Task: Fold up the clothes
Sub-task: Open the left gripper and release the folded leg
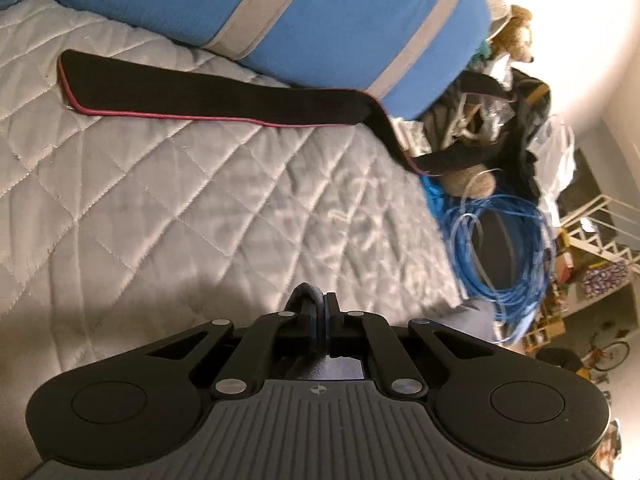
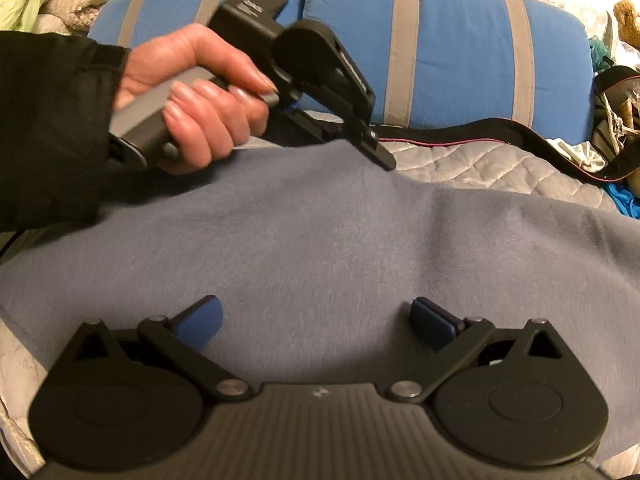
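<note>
Quilted grey bedding [image 1: 160,200] fills the left wrist view; at lower centre the left gripper [image 1: 318,304] is seen with jaws pressed together on a fold of grey-blue fabric. A black strap [image 1: 200,96] is laid across the upper frame below a blue pillow [image 1: 320,20].

In the right wrist view, the grey-blue garment [image 2: 320,240] is spread across the middle. The right gripper [image 2: 316,320] is held over it, jaws wide apart. The left hand [image 2: 200,96] is seen at upper left.

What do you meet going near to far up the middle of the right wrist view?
Right gripper, jaws open → grey garment → left gripper, jaws shut at the garment's far edge → black strap → blue pillow.
</note>
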The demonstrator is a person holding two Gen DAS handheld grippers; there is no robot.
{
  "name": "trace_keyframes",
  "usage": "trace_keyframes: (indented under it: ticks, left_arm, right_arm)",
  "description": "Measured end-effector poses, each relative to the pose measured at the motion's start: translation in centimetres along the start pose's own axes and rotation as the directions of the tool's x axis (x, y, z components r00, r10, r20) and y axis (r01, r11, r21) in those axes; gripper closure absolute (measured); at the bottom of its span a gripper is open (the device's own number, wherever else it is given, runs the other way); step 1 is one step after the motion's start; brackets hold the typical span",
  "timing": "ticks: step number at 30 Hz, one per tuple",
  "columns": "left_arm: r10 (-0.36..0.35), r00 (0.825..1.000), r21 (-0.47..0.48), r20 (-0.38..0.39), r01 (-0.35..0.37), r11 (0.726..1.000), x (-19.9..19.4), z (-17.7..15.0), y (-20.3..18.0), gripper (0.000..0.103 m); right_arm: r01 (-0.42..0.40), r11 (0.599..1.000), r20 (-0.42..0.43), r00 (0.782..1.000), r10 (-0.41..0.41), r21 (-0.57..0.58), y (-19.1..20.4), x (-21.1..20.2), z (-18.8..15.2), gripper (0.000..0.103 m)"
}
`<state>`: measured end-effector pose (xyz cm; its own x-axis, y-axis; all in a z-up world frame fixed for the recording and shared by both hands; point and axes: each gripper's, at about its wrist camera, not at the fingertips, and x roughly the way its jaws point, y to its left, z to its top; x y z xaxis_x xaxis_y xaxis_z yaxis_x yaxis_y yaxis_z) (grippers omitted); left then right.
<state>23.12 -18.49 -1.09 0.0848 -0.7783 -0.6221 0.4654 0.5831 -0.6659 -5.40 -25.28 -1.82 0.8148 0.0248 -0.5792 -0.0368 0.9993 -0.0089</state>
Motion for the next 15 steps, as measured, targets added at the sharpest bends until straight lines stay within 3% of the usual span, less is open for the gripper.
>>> trace_keyframes:
  ticks: [9,15]
  left_arm:
    - [0.026,0.999,-0.021,-0.03,-0.027,0.999,1.9,0.3,1.5,0.099]
    - [-0.028,0.997,-0.104,-0.07,0.021,0.994,1.9,0.8,2.8,0.098]
  right_arm:
    - [-0.005,1.0,0.005,1.0,0.005,0.0,-0.2,0.1,0.1,0.0]
    - [-0.01,1.0,0.016,1.0,0.01,0.003,-0.2,0.2,0.1,0.0]
